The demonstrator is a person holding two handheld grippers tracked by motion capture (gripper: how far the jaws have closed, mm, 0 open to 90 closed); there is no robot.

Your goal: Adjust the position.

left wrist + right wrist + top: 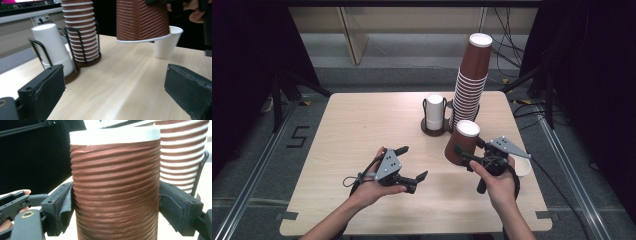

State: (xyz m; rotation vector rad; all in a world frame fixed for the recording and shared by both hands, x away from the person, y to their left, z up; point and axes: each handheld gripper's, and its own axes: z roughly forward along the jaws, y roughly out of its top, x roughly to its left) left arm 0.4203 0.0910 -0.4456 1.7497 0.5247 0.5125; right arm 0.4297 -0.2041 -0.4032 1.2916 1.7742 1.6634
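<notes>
The right gripper (468, 151) clamps its jaws on a ribbed brown cup (462, 143), held upside down and tilted just above the table (362, 125), right of centre in the high view. The left gripper (411, 163), lower centre, has its jaws spread wide on nothing. Behind stand a tall brown cup stack (471, 82) and a white cup stack (435, 113) in wire holders; a white cup (167, 42) stands beside the held one.

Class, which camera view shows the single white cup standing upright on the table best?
The left gripper view: the white cup stands in profile beyond the held brown cup. The high view shows a sliver behind the right gripper.
</notes>
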